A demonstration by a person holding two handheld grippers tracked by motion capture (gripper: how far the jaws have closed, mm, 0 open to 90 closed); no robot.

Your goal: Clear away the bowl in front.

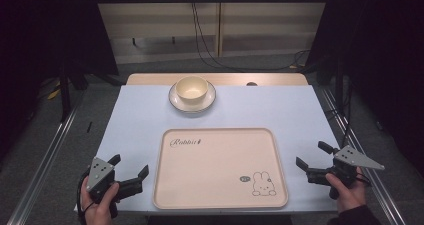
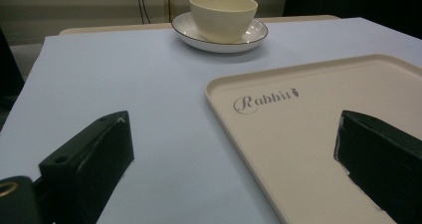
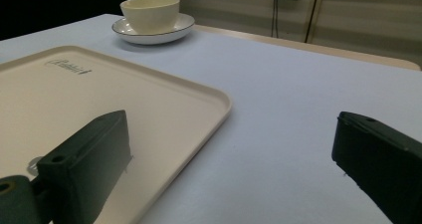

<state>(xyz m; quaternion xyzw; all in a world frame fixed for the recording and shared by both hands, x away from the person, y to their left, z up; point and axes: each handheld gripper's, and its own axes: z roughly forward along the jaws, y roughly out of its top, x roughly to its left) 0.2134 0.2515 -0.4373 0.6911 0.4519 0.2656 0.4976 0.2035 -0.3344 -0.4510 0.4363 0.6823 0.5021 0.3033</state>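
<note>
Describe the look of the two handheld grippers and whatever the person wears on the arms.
Both tools are black, each with two blocky black jaws. The left gripper and the right gripper each carry a grey three-cornered plate on top, dotted with small dark holes. A dark cable loops at the left hand. A dark sleeve edge shows below the right hand.

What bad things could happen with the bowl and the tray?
The bowl sits loose on its plate, so lifting only the plate could let it slide or tip. The tray lies near the table's front edge; a nudge from the open left gripper or right gripper might push it off.
</note>
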